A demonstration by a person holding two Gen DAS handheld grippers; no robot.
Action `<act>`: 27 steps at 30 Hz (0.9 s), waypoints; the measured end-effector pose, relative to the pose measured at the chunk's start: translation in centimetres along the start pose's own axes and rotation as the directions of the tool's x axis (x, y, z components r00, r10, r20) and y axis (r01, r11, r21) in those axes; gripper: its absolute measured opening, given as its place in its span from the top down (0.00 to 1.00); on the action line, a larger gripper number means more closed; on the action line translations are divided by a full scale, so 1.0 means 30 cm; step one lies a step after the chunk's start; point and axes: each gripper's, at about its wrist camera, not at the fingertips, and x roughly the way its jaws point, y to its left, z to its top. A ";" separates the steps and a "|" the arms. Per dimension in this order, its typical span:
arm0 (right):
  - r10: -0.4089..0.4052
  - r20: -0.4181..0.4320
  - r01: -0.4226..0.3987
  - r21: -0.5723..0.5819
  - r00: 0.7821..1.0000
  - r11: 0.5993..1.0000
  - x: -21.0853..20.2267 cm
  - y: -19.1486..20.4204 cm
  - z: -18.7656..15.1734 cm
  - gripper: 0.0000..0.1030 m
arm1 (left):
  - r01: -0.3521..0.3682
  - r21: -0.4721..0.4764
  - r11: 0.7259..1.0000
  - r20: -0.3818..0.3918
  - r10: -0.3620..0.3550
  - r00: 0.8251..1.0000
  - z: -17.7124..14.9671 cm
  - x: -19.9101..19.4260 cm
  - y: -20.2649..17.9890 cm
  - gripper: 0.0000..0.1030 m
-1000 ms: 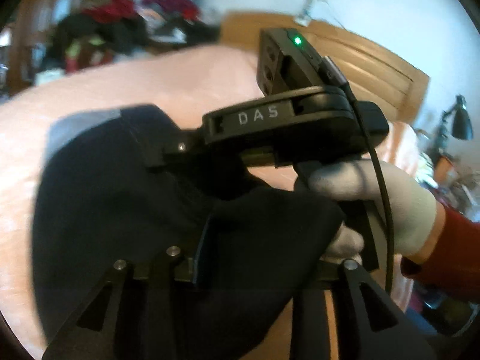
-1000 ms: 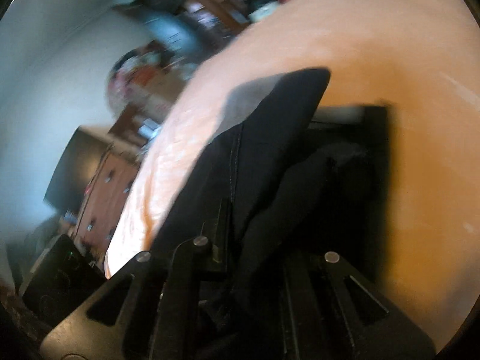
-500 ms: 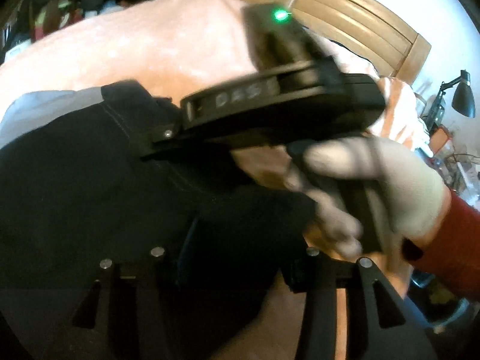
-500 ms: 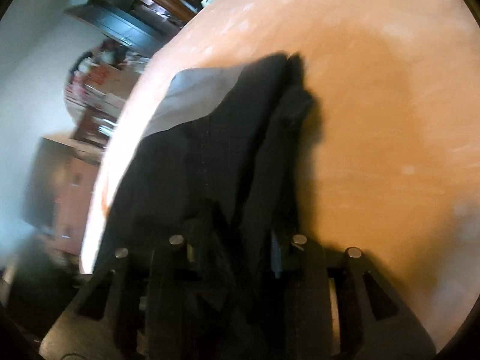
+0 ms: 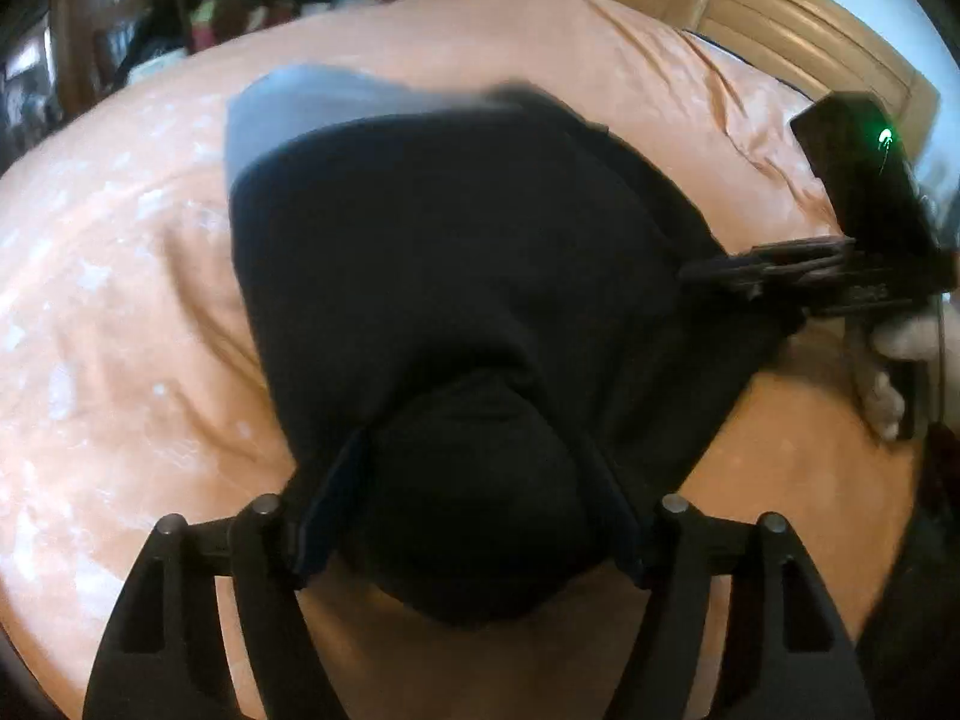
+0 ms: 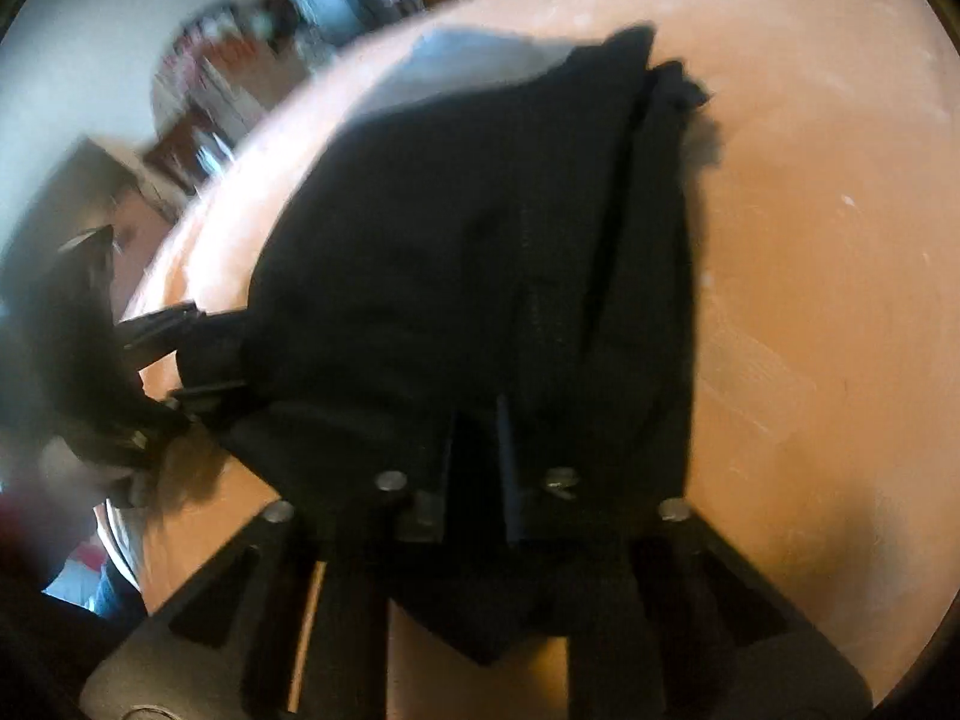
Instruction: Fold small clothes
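Garment: black garment (image 5: pixel 468 276) lies spread on the peach bedcover (image 5: pixel 120 276), grey inner band at its far edge
Left gripper (image 5: pixel 474 504): fingers parted wide, a bunched fold of the cloth sitting between them
Right gripper (image 6: pixel 474 450): fingers clenched on the garment's near edge
Gloved hand (image 5: pixel 894 360): holds the right gripper's handle at the garment's right side
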 end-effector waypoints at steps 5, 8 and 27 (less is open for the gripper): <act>0.057 0.024 -0.058 0.032 0.998 0.998 -0.012 -0.050 0.002 0.95 | 0.074 -0.054 0.996 0.213 -0.061 0.975 0.093 -0.215 0.073 0.41; 0.079 0.039 -0.080 0.047 0.996 0.996 -0.021 -0.071 -0.010 0.96 | -0.011 -0.046 0.999 0.251 0.022 0.968 0.211 -0.195 0.145 0.35; 0.133 0.047 -0.137 0.091 0.990 0.986 0.016 -0.105 -0.035 1.00 | -0.136 -0.086 0.987 0.229 0.153 0.961 0.404 0.027 0.209 0.21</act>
